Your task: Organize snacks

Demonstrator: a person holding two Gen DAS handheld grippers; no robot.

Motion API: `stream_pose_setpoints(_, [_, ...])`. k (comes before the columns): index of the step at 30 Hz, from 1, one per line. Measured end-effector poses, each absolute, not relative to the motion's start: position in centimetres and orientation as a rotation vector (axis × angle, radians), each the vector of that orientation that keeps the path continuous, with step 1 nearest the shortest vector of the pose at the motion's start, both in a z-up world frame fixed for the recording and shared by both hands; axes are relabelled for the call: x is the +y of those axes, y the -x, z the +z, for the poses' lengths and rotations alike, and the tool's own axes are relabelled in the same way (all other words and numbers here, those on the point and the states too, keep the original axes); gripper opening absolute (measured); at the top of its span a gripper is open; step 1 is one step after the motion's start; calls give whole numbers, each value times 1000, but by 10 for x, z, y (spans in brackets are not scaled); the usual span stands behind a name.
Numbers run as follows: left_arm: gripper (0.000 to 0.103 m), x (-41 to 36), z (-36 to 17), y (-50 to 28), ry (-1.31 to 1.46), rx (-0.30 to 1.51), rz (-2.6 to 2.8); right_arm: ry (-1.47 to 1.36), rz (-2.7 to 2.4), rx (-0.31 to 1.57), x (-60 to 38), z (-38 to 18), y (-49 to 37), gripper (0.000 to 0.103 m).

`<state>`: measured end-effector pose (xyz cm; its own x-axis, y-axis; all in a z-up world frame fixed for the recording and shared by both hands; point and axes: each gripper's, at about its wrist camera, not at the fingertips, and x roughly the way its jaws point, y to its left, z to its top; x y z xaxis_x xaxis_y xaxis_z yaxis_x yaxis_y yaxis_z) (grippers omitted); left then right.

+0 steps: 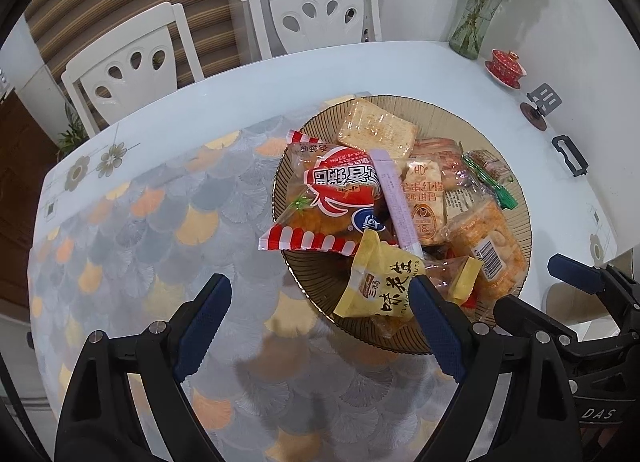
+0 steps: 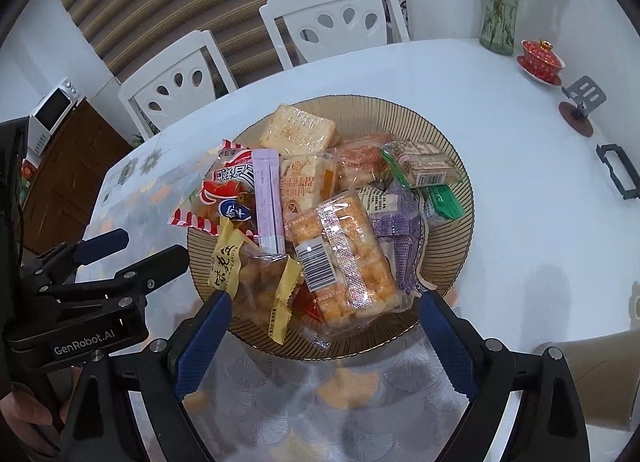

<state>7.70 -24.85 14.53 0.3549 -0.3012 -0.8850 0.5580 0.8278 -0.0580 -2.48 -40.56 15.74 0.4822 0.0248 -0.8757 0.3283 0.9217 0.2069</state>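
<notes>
A brown ribbed glass plate (image 1: pixel 516 189) (image 2: pixel 452 262) on the table holds a heap of wrapped snacks. Among them are a yellow peanut packet (image 1: pixel 376 282) (image 2: pixel 228 262), a red-and-white bag (image 1: pixel 332 197) (image 2: pixel 224 193), a lilac stick (image 1: pixel 396 201) (image 2: pixel 268 197) and an orange cracker pack with a barcode (image 1: pixel 488 254) (image 2: pixel 344 258). My left gripper (image 1: pixel 320 284) (image 2: pixel 148 248) stands open at the plate's near left edge, its right finger beside the peanut packet. Over the near rim hangs my right gripper (image 2: pixel 325 300) (image 1: pixel 532 286), open too. Neither holds anything.
A fan-patterned cloth covers the near table. At the far right stand a glass vase (image 2: pixel 498 21), a red lidded cup (image 2: pixel 540 57), a small grey stand (image 2: pixel 582 101) and a black frame (image 2: pixel 618 171). Two white chairs (image 2: pixel 332 17) line the far side. A tan object (image 2: pixel 584 378) sits near right.
</notes>
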Motion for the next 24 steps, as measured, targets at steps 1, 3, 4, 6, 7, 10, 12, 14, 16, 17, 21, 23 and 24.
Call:
stream_pose_setpoints(1, [90, -249, 145, -77, -274, 1072, -565, -373, -191, 1057, -406, 157, 25, 93])
stream_pose_setpoints(3, [90, -251, 146, -77, -278, 1069, -562, -375, -192, 1059, -405, 157, 25, 93])
stream_pose_setpoints(4, [90, -251, 146, -77, -280, 1068, -561, -374, -194, 1060, -405, 157, 24, 93])
stream_pose_setpoints(6, [90, -252, 146, -77, -280, 1064, -553, -376, -198, 1058, -405, 157, 24, 93])
stream_pose_setpoints(7, [90, -251, 146, -77, -276, 1060, -544, -379, -196, 1055, -406, 157, 24, 93])
stream_pose_setpoints(10, [90, -249, 147, -77, -251, 1059, -517, -387, -203, 1046, -406, 157, 24, 93])
stream_pose_setpoints(12, [90, -248, 148, -76, -250, 1046, -503, -385, -212, 1038, -406, 157, 24, 93])
stream_pose_setpoints(14, [90, -249, 148, -75, -258, 1038, -489, -383, -210, 1033, -405, 157, 24, 93])
stream_pose_setpoints(16, [90, -251, 148, -75, -260, 1035, -485, -377, -213, 1032, -404, 156, 23, 93])
stream_pose_setpoints(17, [90, -251, 148, -75, -261, 1033, -482, -375, -214, 1034, -404, 155, 23, 93])
stream_pose_setpoints(21, [90, -250, 152, -74, -250, 1005, -461, -375, -205, 1041, -403, 153, 24, 93])
stream_pose_setpoints(23, [90, -251, 153, -74, -256, 999, -457, -373, -207, 1039, -402, 153, 25, 93])
stream_pose_setpoints(24, [90, -252, 153, -73, -261, 997, -455, -370, -205, 1038, -402, 152, 25, 93])
